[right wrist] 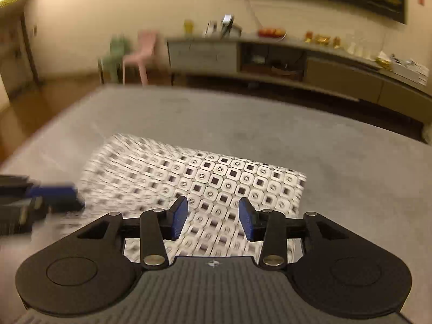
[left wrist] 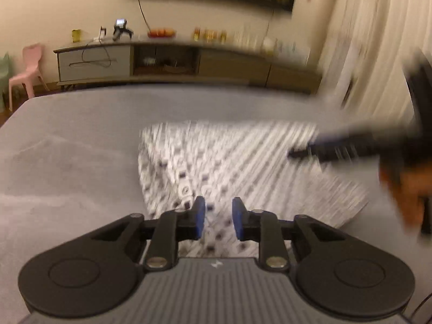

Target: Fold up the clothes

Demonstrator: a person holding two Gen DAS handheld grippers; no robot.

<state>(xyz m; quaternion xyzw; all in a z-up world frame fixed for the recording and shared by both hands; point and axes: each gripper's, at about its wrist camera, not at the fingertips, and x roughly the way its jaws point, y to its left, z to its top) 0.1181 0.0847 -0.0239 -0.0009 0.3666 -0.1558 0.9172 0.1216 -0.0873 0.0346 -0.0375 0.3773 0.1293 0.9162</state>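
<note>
A white garment with a black-and-grey geometric print (left wrist: 243, 156) (right wrist: 229, 178) lies folded into a flat rectangle on a grey bed surface (left wrist: 67, 148) (right wrist: 270, 124). My left gripper (left wrist: 218, 216) hovers over its near edge with its blue pads apart and nothing pinched between them. My right gripper (right wrist: 213, 216) is open wider above the garment's near side, also holding nothing. In the left wrist view the right gripper (left wrist: 297, 154) shows as a dark blur over the garment's right part. The left gripper (right wrist: 67, 197) shows blurred at the left edge of the right wrist view.
A long low sideboard (left wrist: 162, 59) (right wrist: 270, 56) with bottles, fruit and small items stands against the far wall beyond the bed. A pink chair (left wrist: 27, 67) (right wrist: 140, 51) and a green chair (right wrist: 114, 51) stand at its left. Pale curtains (left wrist: 378, 40) hang at the right.
</note>
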